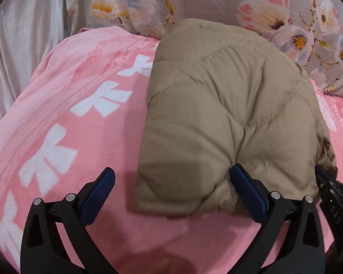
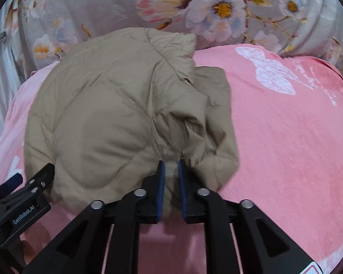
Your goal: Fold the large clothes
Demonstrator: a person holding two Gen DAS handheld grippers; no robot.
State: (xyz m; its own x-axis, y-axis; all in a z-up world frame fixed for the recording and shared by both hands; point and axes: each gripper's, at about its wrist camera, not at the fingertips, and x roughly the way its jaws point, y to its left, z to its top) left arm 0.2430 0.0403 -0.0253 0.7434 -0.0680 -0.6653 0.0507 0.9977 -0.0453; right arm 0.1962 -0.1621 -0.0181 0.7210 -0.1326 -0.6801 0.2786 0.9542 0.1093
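Observation:
A tan quilted puffer jacket (image 1: 226, 114) lies folded into a compact bundle on a pink blanket (image 1: 68, 114). My left gripper (image 1: 173, 178) is open at the jacket's near left corner, with its right finger (image 1: 247, 189) pressed against the near edge and its left finger on the blanket. In the right wrist view the jacket (image 2: 116, 118) fills the left centre. My right gripper (image 2: 170, 171) is shut on a fold of tan fabric at the jacket's near right edge. The left gripper shows at the left edge of the right wrist view (image 2: 22, 189).
The pink blanket (image 2: 285, 137) with white prints covers the bed. A grey floral quilt (image 1: 217, 0) is bunched behind the jacket. A pale satin curtain (image 1: 18, 45) hangs at the far left.

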